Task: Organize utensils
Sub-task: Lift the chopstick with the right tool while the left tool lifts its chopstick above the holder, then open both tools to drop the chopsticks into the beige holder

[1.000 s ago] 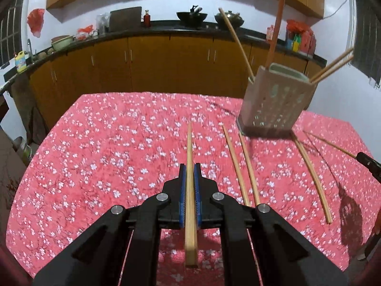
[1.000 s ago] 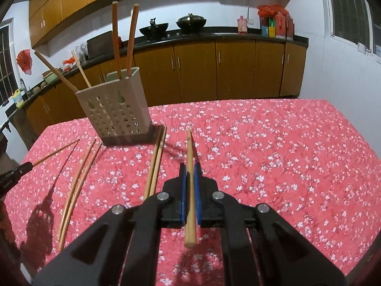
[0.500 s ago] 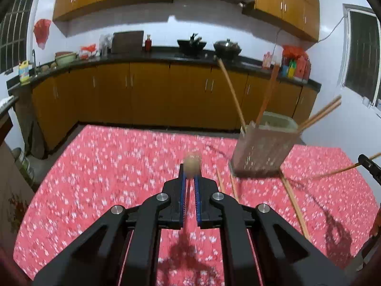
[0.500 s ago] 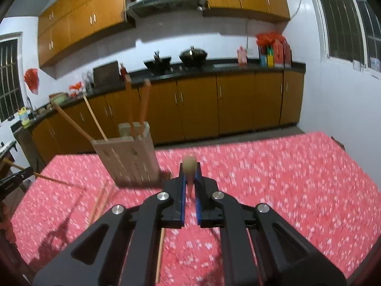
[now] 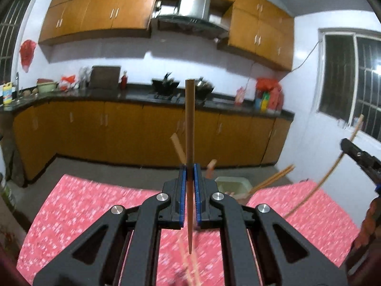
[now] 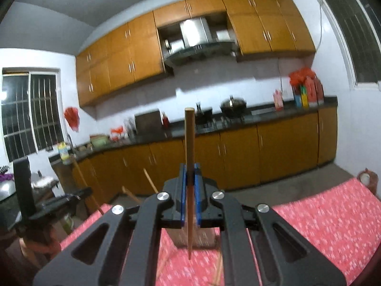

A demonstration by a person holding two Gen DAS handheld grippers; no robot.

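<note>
Above the red-clothed worktop (image 5: 95, 205), the left gripper (image 5: 189, 186) and right gripper (image 6: 189, 186) each clamp one chopstick (image 5: 189, 143) upright, mid-carry; next, I judge, each tip must drop into the holder (image 5: 232, 183) near the far edge.

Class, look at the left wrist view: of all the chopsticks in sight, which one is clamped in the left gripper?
The chopstick standing upright at centre, pinched between the left gripper's blue pads. The others lean in the holder or lie blurred on the tablecloth.
</note>
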